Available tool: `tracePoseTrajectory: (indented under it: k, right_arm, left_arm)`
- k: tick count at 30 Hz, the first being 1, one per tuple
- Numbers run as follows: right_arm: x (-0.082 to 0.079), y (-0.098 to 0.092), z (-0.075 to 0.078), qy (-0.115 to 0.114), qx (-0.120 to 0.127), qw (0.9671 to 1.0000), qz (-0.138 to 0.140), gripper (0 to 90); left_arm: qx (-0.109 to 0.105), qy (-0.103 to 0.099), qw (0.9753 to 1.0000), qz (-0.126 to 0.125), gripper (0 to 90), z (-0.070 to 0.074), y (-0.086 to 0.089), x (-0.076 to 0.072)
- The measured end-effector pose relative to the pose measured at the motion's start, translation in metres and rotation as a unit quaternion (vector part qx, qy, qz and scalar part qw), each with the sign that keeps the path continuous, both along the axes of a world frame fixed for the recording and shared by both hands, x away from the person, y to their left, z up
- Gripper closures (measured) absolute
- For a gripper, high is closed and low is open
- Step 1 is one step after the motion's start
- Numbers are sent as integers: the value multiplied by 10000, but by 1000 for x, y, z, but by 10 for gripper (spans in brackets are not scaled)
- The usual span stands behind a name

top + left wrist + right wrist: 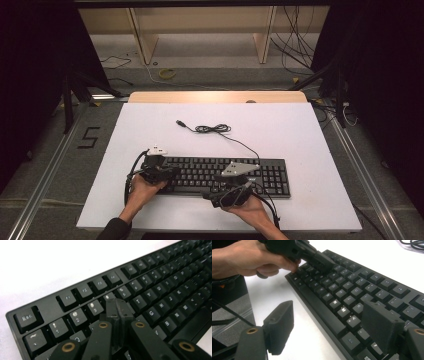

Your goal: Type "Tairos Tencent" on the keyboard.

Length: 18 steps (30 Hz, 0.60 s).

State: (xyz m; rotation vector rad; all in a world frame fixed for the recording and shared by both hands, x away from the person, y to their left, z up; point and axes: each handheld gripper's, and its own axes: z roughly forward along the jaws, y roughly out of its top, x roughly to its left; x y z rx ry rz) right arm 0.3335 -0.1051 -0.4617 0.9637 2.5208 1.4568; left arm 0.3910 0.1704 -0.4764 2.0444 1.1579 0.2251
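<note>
A black keyboard (225, 175) lies on the white table top, its cable (220, 129) running back to a loose USB plug (180, 122). My left gripper (172, 172) is over the keyboard's left end. Its jaws are shut together with nothing between them, and the tips (117, 306) rest at the number row near the 4 key of the keyboard (160, 290). My right gripper (210, 197) hovers at the keyboard's front edge, jaws wide open (330, 325), one finger (279, 327) over the table and one over the keys of the keyboard (352, 290). The left gripper (322, 261) shows beyond it.
The white board (280, 125) covers a wooden table. Bare white surface lies behind and to the right of the keyboard. Metal rails (50, 165) run along both sides of the table. Loose cables (295, 40) lie on the floor at the back.
</note>
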Motion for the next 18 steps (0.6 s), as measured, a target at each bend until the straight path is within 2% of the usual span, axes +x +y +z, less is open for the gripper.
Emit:
tracePoseTrajectory:
  k: [4,14,18]
  right_arm:
    - [0,1,0,1,-4,10000,-2,271]
    - [1,1,-1,24,-5,10000,-22,271]
    - [2,1,-1,32,-5,10000,-30,271]
  left_arm:
    - [-151,110,9998,-40,891,-2,4,3]
    - [-42,0,10000,-27,888,1,1,-1]
    - [-65,-72,10000,-19,866,5,2,-3]
